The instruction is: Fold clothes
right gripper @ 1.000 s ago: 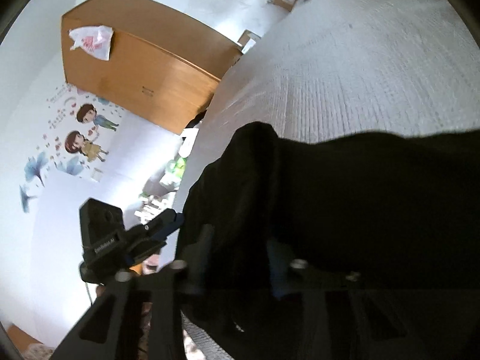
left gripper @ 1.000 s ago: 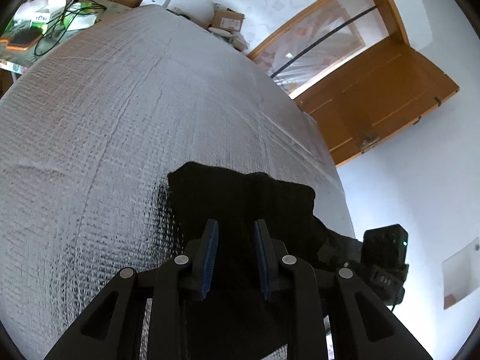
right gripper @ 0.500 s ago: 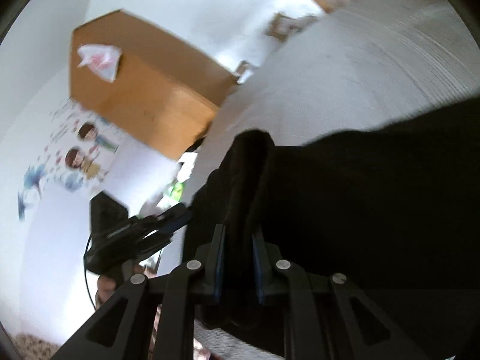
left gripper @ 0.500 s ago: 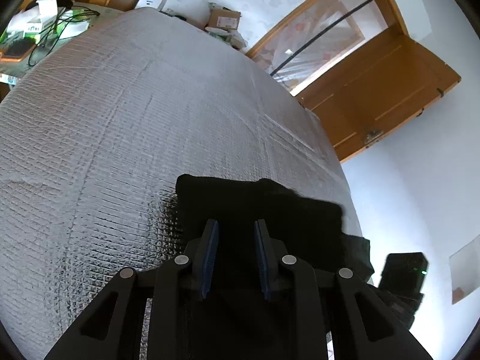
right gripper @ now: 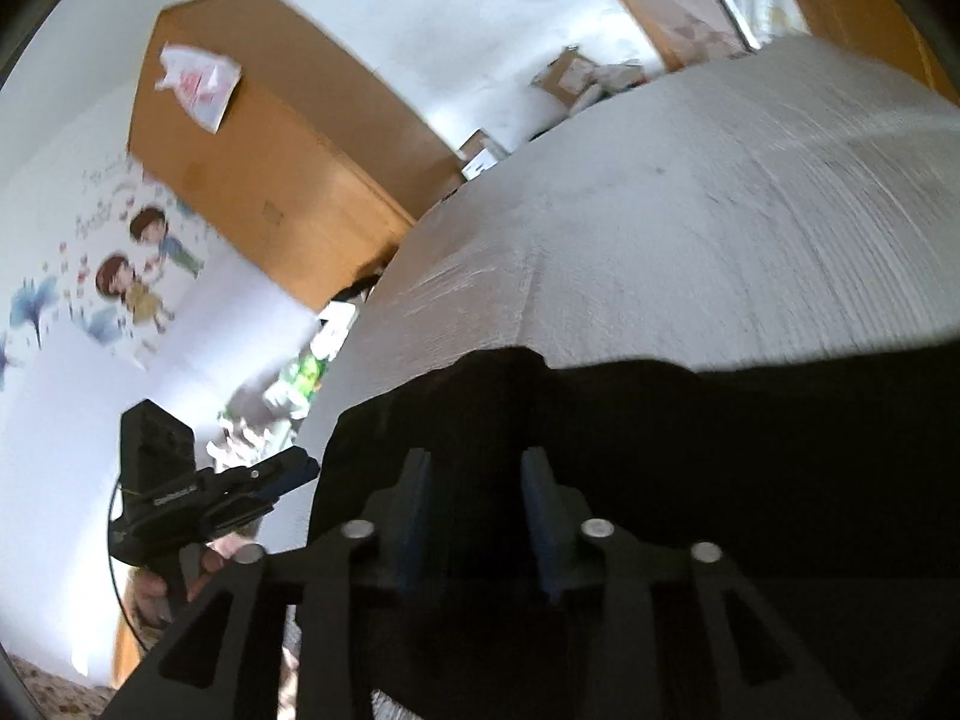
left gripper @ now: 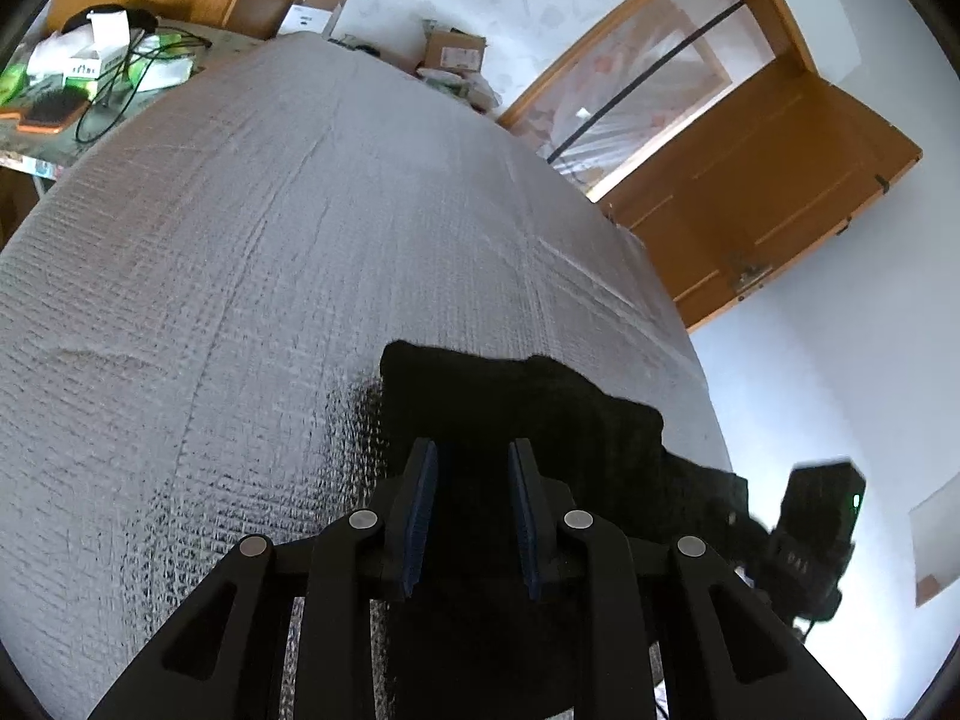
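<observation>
A black garment (left gripper: 516,414) lies folded on the near edge of a bed covered with a grey quilted sheet (left gripper: 270,252). My left gripper (left gripper: 471,468) hovers just over the garment, jaws apart with nothing between the blue pads. In the right wrist view the same black garment (right gripper: 750,450) fills the lower half. My right gripper (right gripper: 477,474) is over its left end, jaws apart and empty. The right gripper's body shows in the left wrist view (left gripper: 810,534); the left gripper shows in the right wrist view (right gripper: 198,492).
A cluttered side table (left gripper: 90,78) stands at the bed's far left. A wooden wardrobe (right gripper: 264,180) stands against the wall. An open wooden door (left gripper: 762,180) and cardboard boxes (left gripper: 453,51) lie beyond the bed. The grey sheet stretches far ahead of the garment.
My right gripper has opened and let go of the black garment, which now lies flatter on the bed. My left gripper stays open over the garment, hardly moved.
</observation>
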Motion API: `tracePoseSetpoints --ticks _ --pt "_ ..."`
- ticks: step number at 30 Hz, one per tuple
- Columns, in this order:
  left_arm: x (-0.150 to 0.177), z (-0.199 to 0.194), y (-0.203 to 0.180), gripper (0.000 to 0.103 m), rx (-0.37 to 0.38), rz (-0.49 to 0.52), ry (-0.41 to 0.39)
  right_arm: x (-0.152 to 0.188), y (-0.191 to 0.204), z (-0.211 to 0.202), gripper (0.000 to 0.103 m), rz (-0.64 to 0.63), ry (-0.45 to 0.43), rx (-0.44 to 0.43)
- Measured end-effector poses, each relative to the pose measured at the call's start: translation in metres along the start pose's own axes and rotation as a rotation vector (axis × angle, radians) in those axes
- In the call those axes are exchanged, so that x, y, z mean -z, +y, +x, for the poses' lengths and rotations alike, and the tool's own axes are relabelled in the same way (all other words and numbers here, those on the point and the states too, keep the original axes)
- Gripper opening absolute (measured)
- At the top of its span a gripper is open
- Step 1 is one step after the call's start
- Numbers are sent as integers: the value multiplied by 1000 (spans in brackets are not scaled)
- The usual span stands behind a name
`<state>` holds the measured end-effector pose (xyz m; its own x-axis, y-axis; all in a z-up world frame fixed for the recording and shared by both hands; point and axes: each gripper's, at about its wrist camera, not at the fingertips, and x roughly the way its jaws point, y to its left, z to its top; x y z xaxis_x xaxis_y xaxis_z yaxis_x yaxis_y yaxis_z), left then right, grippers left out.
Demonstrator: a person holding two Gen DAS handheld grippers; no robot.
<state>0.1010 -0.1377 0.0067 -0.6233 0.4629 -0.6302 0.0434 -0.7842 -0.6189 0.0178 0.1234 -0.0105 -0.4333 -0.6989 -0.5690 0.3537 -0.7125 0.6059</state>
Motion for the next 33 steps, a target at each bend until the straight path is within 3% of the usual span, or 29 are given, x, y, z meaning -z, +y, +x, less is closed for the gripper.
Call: tracePoseSetpoints --ticks 9,10,11,15,22,28,33 --pt "8 3 10 24 3 -31 35 -5 0 38 40 18 66 39" --pt "10 2 9 24 3 -26 40 -5 -1 38 35 22 61 31" --pt "12 2 8 24 3 -20 46 -5 -1 38 15 27 54 21" --pt "20 5 3 25 -38 16 69 -6 -2 30 10 47 15 -15" --pt "33 12 -5 25 -128 87 112 4 11 2 10 28 -93 41" --pt "35 12 -4 25 -129 92 117 12 -5 18 17 79 -42 141" --pt "35 11 -3 25 -120 88 118 6 19 13 19 -94 -52 309"
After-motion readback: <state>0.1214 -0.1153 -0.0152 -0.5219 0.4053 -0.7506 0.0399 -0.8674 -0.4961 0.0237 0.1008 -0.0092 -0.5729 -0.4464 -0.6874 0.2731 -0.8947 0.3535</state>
